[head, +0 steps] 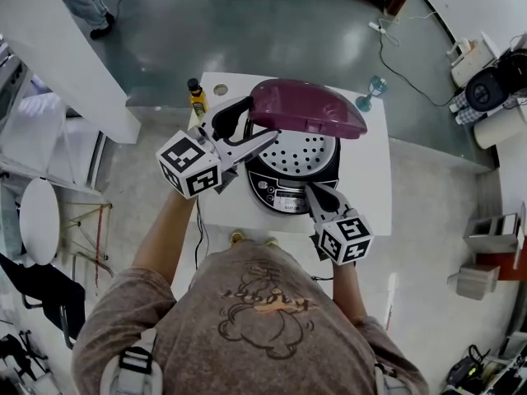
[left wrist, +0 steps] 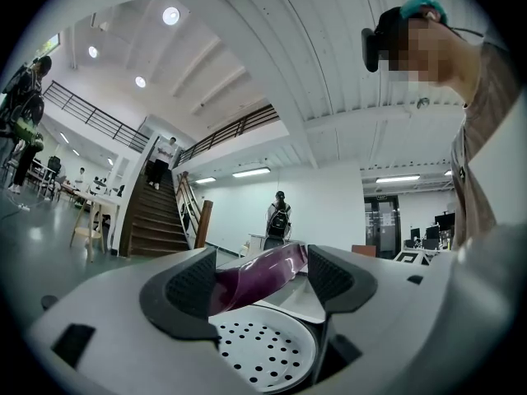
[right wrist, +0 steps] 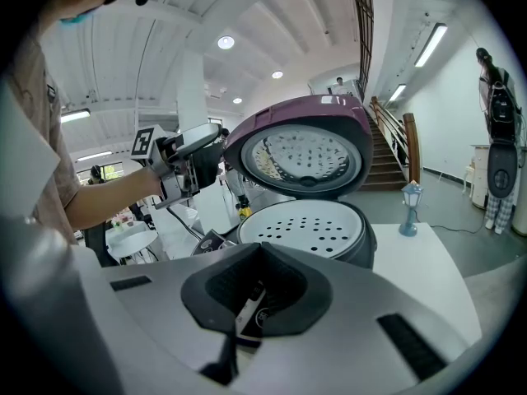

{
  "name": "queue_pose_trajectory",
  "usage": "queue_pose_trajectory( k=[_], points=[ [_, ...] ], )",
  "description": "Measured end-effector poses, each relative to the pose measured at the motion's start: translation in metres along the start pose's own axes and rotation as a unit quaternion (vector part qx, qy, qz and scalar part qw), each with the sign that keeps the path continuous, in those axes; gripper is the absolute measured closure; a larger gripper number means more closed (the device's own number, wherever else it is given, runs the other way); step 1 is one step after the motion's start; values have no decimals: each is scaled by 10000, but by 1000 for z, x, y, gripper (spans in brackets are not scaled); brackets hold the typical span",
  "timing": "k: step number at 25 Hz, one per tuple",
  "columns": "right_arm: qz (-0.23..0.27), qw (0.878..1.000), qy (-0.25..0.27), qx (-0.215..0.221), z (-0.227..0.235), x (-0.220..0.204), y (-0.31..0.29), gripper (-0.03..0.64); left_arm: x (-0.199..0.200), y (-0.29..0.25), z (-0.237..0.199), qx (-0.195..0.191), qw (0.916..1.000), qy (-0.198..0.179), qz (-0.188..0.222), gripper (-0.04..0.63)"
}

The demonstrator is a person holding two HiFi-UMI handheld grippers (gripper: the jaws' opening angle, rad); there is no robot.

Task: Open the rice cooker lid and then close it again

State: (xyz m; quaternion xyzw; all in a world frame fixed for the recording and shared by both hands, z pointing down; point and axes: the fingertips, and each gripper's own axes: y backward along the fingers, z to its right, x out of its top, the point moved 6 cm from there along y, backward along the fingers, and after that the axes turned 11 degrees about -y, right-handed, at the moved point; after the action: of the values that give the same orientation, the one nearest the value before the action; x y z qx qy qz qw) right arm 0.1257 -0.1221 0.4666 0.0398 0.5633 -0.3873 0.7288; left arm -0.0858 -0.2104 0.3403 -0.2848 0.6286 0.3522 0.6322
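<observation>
The rice cooker stands on a white table with its maroon lid raised. A white perforated plate shows inside the pot. My left gripper is shut on the lid's left edge. In the left gripper view the lid runs between the two pads above the perforated plate. My right gripper is shut and empty, low at the cooker's front panel. The right gripper view shows the open lid, the pot, the left gripper on the lid and my right gripper.
A yellow bottle stands at the table's back left corner. A small blue lamp figure is at the back right. A white chair and a white pillar are on the left. People stand in the hall beyond.
</observation>
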Motion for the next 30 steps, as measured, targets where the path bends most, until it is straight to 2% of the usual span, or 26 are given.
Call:
queue_pose_trajectory(
  k=[21, 30],
  points=[
    [-23, 9999, 81, 82, -4, 5, 1, 612, -26, 15, 19, -82, 9993, 265, -235, 249],
    [175, 9994, 215, 219, -16, 22, 8, 612, -40, 22, 26, -113, 9982, 503, -318, 250]
  ],
)
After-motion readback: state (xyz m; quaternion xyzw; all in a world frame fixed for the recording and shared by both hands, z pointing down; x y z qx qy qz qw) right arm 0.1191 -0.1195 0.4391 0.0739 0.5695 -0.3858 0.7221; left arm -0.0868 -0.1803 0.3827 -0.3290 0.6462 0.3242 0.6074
